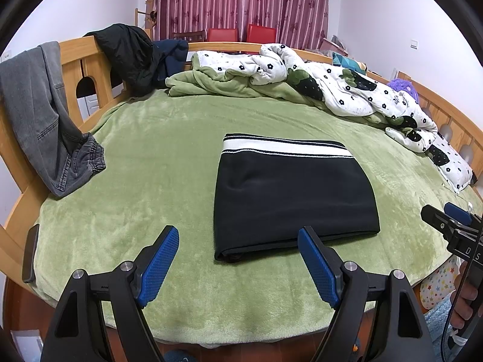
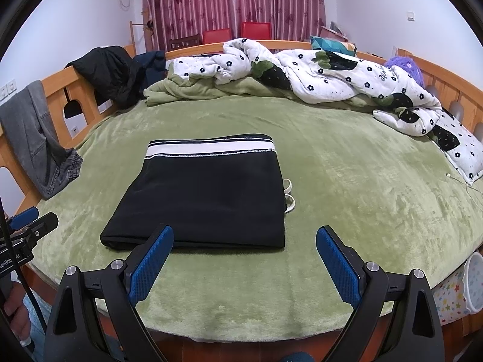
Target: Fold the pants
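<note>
The left gripper (image 1: 238, 242) is held released, nothing between its blue pads, just short of the near edge of the bed (image 1: 126, 138). The right gripper (image 2: 244, 241) is likewise seen spread and empty. Ahead of both, the black pants (image 1: 294, 193) are laid as a folded rectangle on the green blanket, waistband (image 1: 286, 147) at the far end, folded edge nearest. The bundle's long axis is judged to run left to right, barely. It is found between the grippers, neither clearly nearer. A white drawstring (image 2: 289, 194) is left poking out right.

Grey jeans (image 1: 45, 114) over rail; crumpled quilt (image 1: 347, 90)
</note>
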Demonstrator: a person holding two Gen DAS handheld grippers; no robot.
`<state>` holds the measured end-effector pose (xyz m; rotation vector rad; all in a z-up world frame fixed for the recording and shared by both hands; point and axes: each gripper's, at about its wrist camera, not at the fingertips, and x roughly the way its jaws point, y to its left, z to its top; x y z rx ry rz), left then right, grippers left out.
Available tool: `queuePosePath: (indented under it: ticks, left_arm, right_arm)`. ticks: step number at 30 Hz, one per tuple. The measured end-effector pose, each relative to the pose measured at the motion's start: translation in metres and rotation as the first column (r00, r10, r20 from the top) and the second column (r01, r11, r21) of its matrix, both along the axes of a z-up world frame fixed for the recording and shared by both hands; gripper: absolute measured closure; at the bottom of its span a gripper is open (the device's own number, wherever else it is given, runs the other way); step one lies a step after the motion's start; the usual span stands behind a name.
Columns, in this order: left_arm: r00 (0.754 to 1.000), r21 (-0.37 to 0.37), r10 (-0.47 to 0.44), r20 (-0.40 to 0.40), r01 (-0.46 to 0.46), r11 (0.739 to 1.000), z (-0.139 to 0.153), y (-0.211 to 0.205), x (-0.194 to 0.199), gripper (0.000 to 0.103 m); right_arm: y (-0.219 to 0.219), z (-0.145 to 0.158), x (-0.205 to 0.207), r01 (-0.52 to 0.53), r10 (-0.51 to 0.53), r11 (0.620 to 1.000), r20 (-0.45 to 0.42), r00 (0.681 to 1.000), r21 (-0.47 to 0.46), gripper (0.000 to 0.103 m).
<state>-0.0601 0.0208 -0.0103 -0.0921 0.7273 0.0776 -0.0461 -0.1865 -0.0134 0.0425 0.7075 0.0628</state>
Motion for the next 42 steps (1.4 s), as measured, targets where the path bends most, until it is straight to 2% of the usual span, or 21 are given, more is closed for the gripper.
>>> queuePosePath:
  ticks: [42]
  left_arm:
    - [1.0,0.002,0.004,-0.001,-0.004,1.0,-0.0005,-0.0002,0.002,0.023]
  right_arm:
    - [-0.0034,-0.0001,0.0004,-0.002,0.002,1.0,0.001,1.0,-0.01,0.008]
